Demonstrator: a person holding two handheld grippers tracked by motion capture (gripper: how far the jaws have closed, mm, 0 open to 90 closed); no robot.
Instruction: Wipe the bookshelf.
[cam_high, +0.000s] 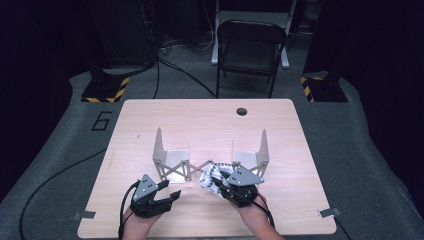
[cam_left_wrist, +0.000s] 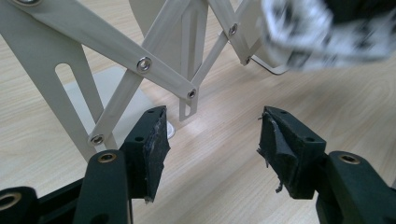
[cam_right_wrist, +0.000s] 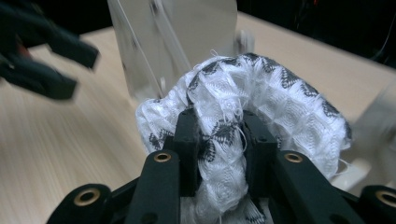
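The right tongs (cam_right_wrist: 219, 140) pinch a white patterned cloth (cam_right_wrist: 261, 93) just before the metal rack (cam_high: 210, 160). The left tongs (cam_left_wrist: 212, 140) are spread, beside them.

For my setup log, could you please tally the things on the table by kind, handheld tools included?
Folding metal rack: 1
White-and-black patterned cloth: 1
Handheld grippers: 2, the left gripper with its claw open, the right gripper shut on the cloth
Total: 4
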